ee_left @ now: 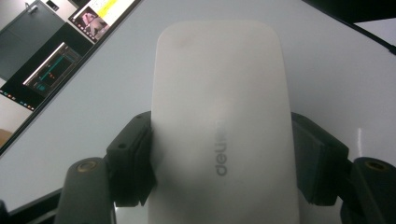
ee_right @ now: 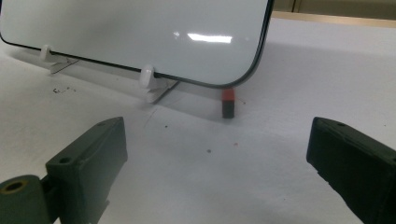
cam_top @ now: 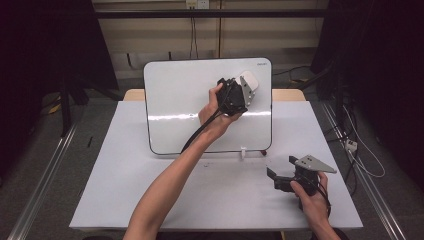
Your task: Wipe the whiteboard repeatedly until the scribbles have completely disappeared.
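Whiteboard (cam_top: 175, 100) stood propped on small white clips on the table (cam_top: 150, 200), its surface looking wiped clean already, no marks visible on it from the high view. Left gripper (cam_top: 246, 92) was up at the board's upper right area, its fingers (ee_left: 133, 161) clamped on both sides of a white eraser (ee_left: 219, 116), brand lettering on its back facing the camera. The eraser seemed to be pressed against or just off the board face; couldn't tell which. Judged: wiping mostly done or in its last passes, what's left is probably setting the eraser back down on the table.

Right gripper (cam_top: 280, 170) rested low over the table near the front right, person's hand (cam_top: 312, 192) wrapped round it. Its fingers (ee_right: 93, 154) stood wide apart, nothing between them, touching nothing. Ahead of it, a small red-and-black piece (ee_right: 227, 103), maybe a marker cap, stood on the table just under the board's lower corner. A few dark specks lay on the table.
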`<state>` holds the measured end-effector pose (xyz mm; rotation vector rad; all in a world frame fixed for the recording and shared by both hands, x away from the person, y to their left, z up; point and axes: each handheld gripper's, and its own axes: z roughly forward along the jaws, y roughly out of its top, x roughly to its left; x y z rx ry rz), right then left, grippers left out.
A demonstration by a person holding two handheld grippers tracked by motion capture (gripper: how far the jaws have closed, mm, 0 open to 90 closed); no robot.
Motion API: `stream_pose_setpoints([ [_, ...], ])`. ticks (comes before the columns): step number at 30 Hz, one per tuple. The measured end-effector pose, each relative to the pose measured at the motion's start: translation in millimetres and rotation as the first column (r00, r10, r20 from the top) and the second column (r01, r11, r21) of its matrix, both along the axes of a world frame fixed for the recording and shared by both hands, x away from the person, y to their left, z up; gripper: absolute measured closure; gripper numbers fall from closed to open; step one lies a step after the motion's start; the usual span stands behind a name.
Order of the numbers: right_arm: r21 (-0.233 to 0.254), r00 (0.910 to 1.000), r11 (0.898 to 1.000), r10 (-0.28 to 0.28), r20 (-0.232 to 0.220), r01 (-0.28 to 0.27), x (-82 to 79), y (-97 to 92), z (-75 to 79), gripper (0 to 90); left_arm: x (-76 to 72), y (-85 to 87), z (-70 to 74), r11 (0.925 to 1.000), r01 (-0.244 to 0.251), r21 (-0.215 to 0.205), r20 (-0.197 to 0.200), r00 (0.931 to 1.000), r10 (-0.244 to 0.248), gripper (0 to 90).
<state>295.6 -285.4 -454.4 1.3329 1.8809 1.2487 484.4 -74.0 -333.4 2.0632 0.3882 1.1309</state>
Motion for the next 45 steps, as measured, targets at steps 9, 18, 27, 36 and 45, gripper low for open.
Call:
stream_pose_setpoints([
  [9,0.003,1.0,1.0,-0.002,0.0,0.002,-0.9,0.4,0.5,5.2,-7.5,-1.0,-11.0,0.9999,-0.012,0.011,0.011,0.9999,0.012,31.1],
  [18,-0.001,1.0,1.0,0.001,0.002,-0.001,-1.1,0.0,0.5,5.2,-14.2,25.3,-18.2,0.9989,-0.045,-0.014,-0.017,0.9989,0.045,31.1],
  [27,0.002,1.0,1.0,-0.006,0.001,0.006,-1.1,0.6,0.5,5.2,-14.5,58.1,-20.3,0.9975,-0.059,-0.041,-0.037,0.9977,0.057,31.1],
  [36,0.0,0.9999,1.0,-0.011,-0.003,0.011,-0.5,0.6,0.2,5.2,-3.3,80.8,-8.1,0.9916,-0.109,-0.069,-0.049,0.9932,0.106,31.1],
  [45,-0.005,1.0,1.0,-0.005,0.0,0.005,0.3,1.5,0.4,5.2,14.4,73.1,10.1,0.9813,-0.168,-0.095,-0.048,0.9853,0.164,31.1],
])
